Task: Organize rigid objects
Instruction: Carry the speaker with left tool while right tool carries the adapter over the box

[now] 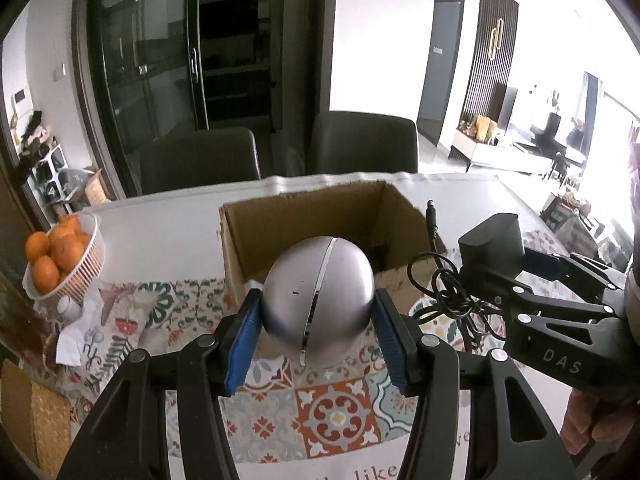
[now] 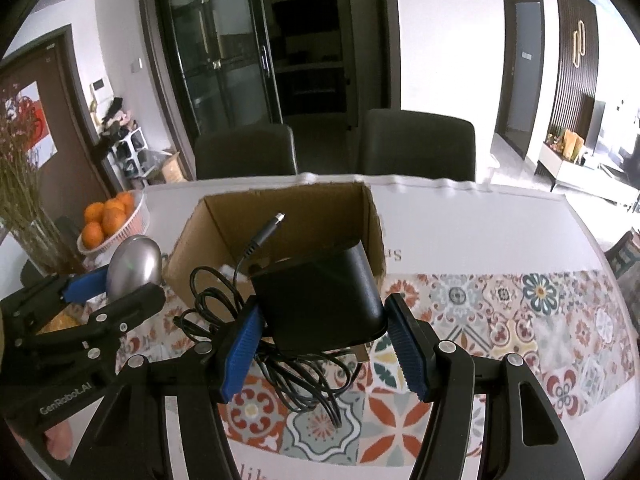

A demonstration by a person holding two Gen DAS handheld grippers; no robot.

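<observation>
My left gripper (image 1: 318, 320) is shut on a silver egg-shaped device (image 1: 318, 294) with a chrome seam, held above the patterned tablecloth just before an open cardboard box (image 1: 304, 216). My right gripper (image 2: 322, 332) is shut on a black power adapter (image 2: 320, 300) whose tangled black cable (image 2: 304, 380) hangs below and whose plug sticks up. It hovers in front of the same box (image 2: 280, 216). The adapter also shows at the right of the left wrist view (image 1: 494, 248), and the silver device at the left of the right wrist view (image 2: 134, 266).
A white basket of oranges (image 1: 60, 256) stands at the table's left, with crumpled tissue (image 1: 74, 336) beside it. Two dark chairs (image 1: 200, 160) stand behind the table. A vase of dried stems (image 2: 24, 200) is at the far left. The patterned tablecloth (image 2: 520, 312) stretches right.
</observation>
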